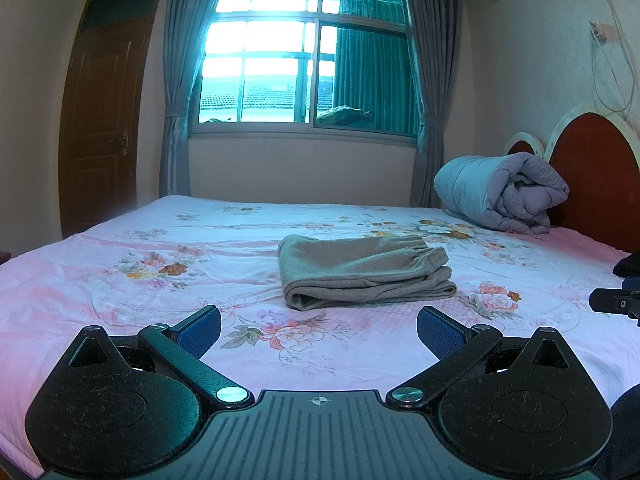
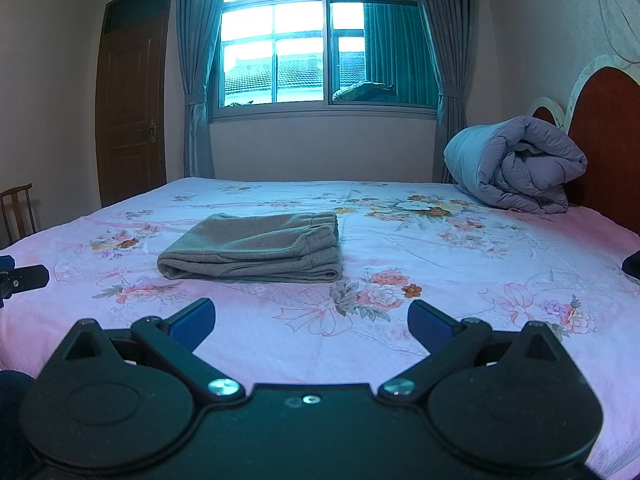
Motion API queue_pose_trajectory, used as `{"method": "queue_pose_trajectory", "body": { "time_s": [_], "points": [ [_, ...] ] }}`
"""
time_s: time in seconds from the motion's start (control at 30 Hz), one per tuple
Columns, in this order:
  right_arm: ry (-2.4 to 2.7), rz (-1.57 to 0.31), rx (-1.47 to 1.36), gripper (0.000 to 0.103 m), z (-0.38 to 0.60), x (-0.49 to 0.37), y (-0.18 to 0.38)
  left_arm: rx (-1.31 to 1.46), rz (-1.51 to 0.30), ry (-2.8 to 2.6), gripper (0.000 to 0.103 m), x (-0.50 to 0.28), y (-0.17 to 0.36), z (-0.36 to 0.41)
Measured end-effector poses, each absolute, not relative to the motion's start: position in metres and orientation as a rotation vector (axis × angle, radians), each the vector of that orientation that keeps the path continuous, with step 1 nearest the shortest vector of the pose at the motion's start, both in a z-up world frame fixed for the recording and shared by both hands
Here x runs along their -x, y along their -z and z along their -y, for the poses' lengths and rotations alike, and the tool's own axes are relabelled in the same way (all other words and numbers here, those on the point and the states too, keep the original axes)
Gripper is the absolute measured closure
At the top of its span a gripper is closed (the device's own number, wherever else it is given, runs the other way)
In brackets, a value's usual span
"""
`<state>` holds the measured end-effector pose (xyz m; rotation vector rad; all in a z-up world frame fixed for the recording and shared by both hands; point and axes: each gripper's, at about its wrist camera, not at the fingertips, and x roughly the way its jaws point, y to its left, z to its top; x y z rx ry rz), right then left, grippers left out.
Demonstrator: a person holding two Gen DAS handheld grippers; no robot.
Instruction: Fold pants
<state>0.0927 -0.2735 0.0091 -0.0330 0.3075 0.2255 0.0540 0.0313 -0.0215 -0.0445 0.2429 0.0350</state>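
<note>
The grey pants (image 1: pixel 362 270) lie folded into a compact stack in the middle of the pink floral bed sheet (image 1: pixel 120 264). In the right wrist view the pants (image 2: pixel 256 250) sit ahead and left of centre, waistband at the far right. My left gripper (image 1: pixel 319 330) hovers open over the near part of the bed, short of the pants, with nothing between its blue pads (image 1: pixel 202 330). My right gripper (image 2: pixel 311 320) is also open and empty, nearer than the pants. Each gripper's tip shows at the edge of the other's view.
A rolled lilac duvet (image 1: pixel 504 194) rests by the red headboard (image 1: pixel 596 176) at the right. A window with grey curtains (image 1: pixel 306 52) and a brown door (image 1: pixel 106 108) stand beyond the bed. A wooden chair (image 2: pixel 16 210) is at the left. A dark object (image 2: pixel 632 264) lies at the bed's right edge.
</note>
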Motion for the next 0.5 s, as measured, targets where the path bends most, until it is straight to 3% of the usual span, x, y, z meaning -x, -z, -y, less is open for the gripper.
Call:
{"method": "queue_pose_trajectory", "body": {
  "time_s": [0.5],
  "points": [
    [-0.225,-0.307,0.032,0.006,0.2736,-0.0928,-0.0090,0.031,-0.218,-0.045,0.000,-0.0513,0.0219,-0.0305]
  ]
}}
